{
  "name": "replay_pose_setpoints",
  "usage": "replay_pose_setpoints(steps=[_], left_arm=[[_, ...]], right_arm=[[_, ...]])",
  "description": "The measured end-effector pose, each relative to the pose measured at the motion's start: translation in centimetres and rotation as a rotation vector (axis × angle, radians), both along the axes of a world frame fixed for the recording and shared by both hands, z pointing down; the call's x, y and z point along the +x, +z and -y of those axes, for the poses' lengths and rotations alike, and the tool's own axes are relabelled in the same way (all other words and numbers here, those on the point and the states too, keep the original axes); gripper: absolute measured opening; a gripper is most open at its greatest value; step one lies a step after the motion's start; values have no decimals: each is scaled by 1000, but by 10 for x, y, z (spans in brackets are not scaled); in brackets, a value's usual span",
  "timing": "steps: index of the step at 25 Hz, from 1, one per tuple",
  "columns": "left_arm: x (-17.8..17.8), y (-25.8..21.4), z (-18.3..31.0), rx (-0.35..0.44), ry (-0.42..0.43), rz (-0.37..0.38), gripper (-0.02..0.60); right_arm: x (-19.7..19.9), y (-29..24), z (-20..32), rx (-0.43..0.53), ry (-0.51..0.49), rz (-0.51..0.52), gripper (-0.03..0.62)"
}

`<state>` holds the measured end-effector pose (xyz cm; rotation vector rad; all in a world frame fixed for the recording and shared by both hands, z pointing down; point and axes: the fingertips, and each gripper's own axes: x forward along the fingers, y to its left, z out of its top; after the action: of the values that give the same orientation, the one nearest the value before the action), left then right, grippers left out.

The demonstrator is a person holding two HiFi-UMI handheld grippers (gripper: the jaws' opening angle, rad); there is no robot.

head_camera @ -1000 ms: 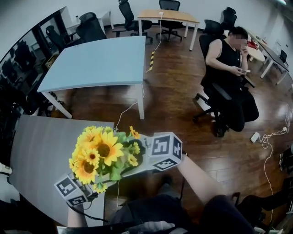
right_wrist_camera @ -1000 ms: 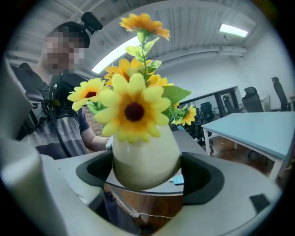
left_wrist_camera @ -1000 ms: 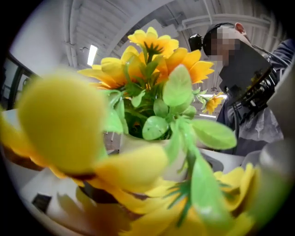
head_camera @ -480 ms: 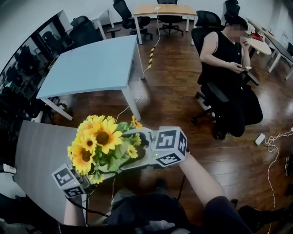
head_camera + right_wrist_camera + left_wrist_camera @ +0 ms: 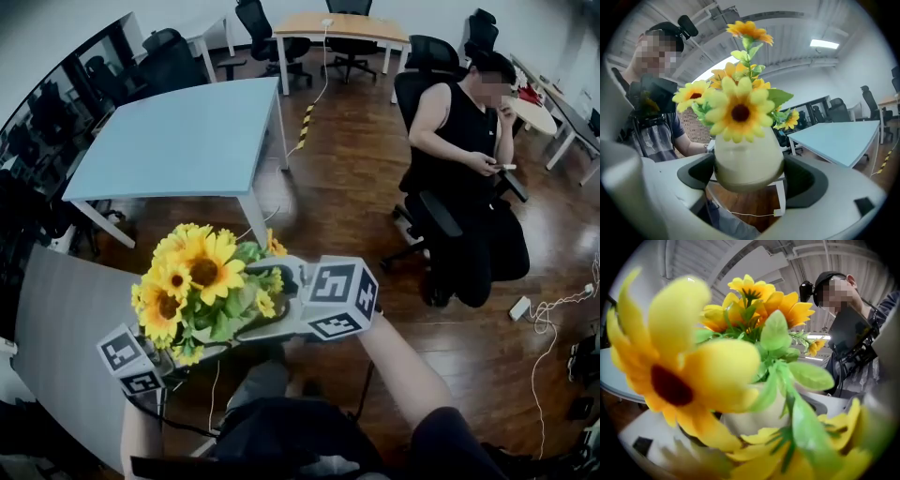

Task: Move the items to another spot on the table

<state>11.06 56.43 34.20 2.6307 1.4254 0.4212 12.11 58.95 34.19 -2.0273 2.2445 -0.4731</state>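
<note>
Cream vase (image 5: 749, 159) of sunflowers (image 5: 192, 286) held aloft, pinched between the right gripper's (image 5: 749, 180) fingers. The left gripper (image 5: 141, 366) sits low beside the blooms, its fingers smothered by petals, grip unreadable.

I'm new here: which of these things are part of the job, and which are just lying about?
In the job: vase of sunflowers, left tool, right tool, grey table.
Just about: light blue table, wooden desk, office chairs, seated person.
</note>
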Motion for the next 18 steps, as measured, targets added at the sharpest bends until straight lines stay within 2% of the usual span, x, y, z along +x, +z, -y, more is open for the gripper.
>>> replay_pose_setpoints(steps=[5,11,15,18], left_arm=[[53,6,9,-5,22,-32,482],[122,13,60,17,34,-49,483],[163,16,101,-33,-2,-62,483],[184,10,135,-26,-41,-79,483]], right_arm=[[52,9,11,-85,-5,-27,479],[122,14,64,-142,-22,-59,479],[163,16,104,-161,-47,-65,479],[186,9,138,-160,-87,-87,479]])
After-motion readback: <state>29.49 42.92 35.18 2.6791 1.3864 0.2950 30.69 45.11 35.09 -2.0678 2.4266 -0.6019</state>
